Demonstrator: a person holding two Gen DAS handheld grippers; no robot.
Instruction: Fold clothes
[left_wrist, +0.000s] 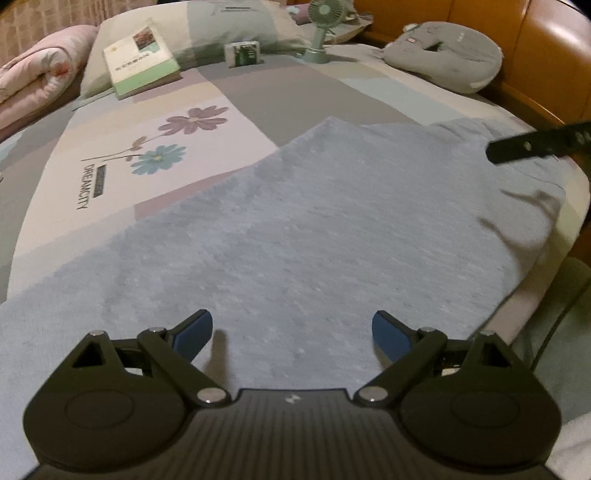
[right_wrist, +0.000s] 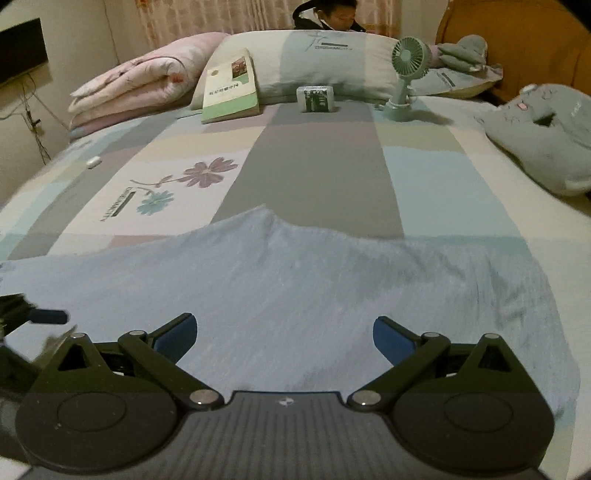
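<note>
Because both sets of jaws stand wide apart and hold nothing, the light blue garment (left_wrist: 295, 221) lies loose on the bed (right_wrist: 424, 177), under the left gripper (left_wrist: 291, 332) and right gripper (right_wrist: 282, 334). Its rumpled edge toward 3 o'clock could bunch or drag if either jaw pinches only one layer, skewing the fold.
</note>
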